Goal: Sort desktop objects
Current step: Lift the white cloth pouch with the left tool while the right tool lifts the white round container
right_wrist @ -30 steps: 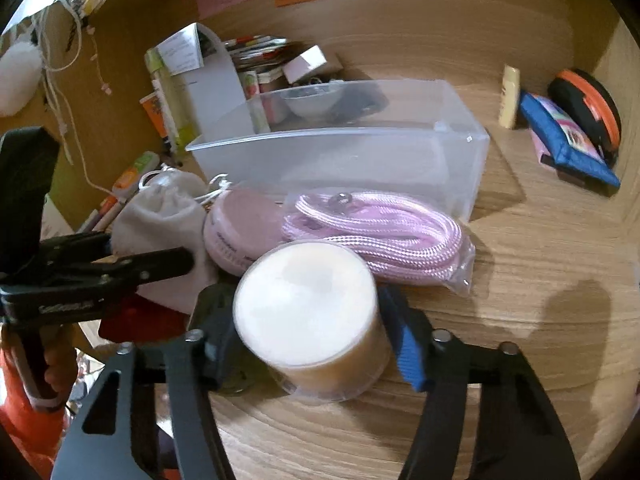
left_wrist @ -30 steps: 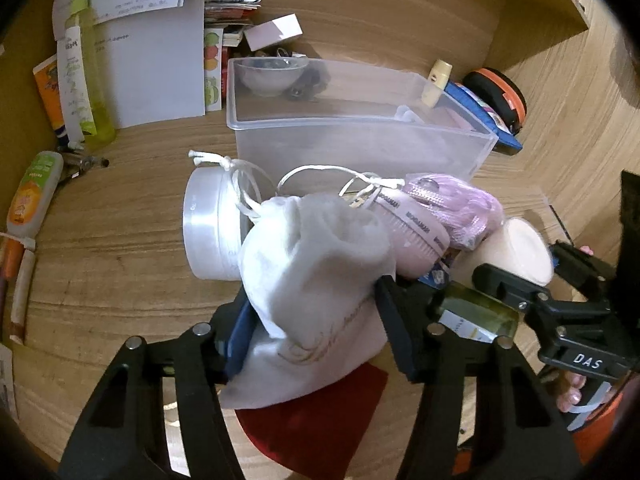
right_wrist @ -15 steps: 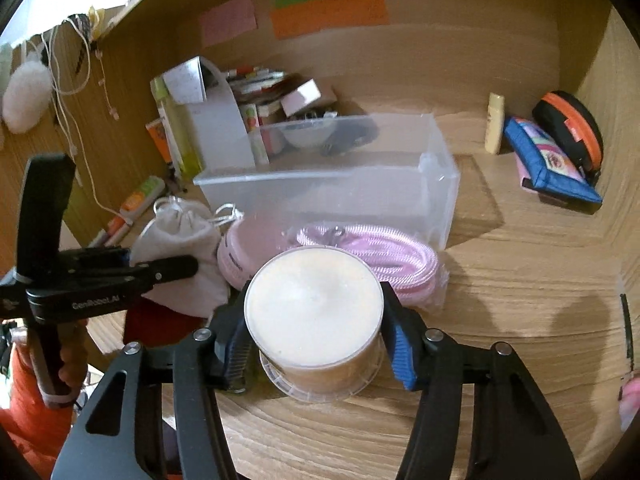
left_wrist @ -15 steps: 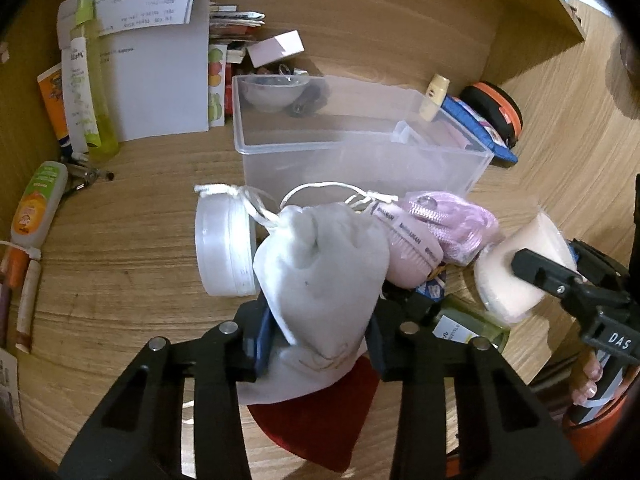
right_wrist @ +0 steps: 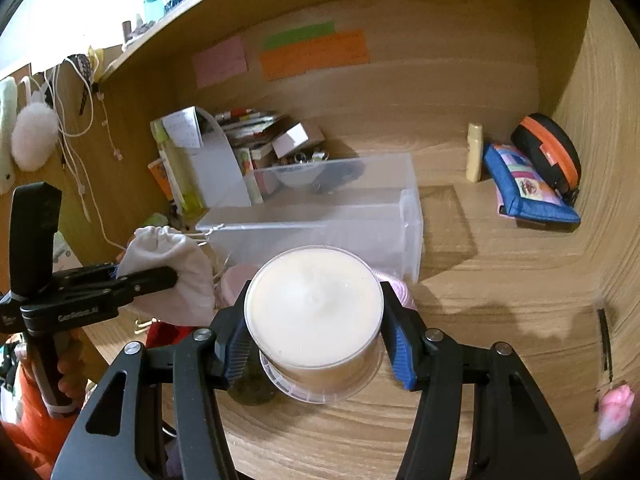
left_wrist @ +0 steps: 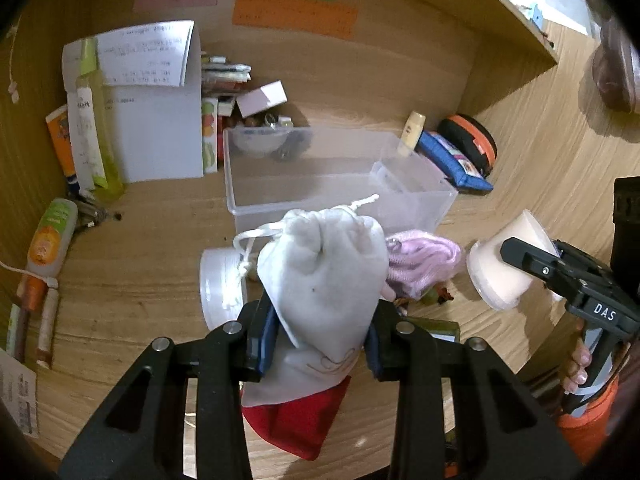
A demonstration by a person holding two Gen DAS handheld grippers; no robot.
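Clear plastic bin [left_wrist: 336,184] at 12 o'clock on the table [left_wrist: 140,264], seemingly empty: the likely destination. Left tongs [left_wrist: 320,340] clamp a white drawstring pouch [left_wrist: 320,276]; right tongs [right_wrist: 316,344] clamp a cream-lidded round tub [right_wrist: 314,312], both lifted at 6 o'clock. Transport step; next, carry each over the rim and release.

Each camera sat just behind its own fingers and looked forward and down along them, close to what lay between them. Both faced the clear plastic bin [left_wrist: 336,184] [right_wrist: 320,220] beyond the fingertips and the desk's back wall. The left view caught the right gripper [left_wrist: 532,256] off its right finger; the right view caught the left gripper [right_wrist: 132,280] off its left finger.
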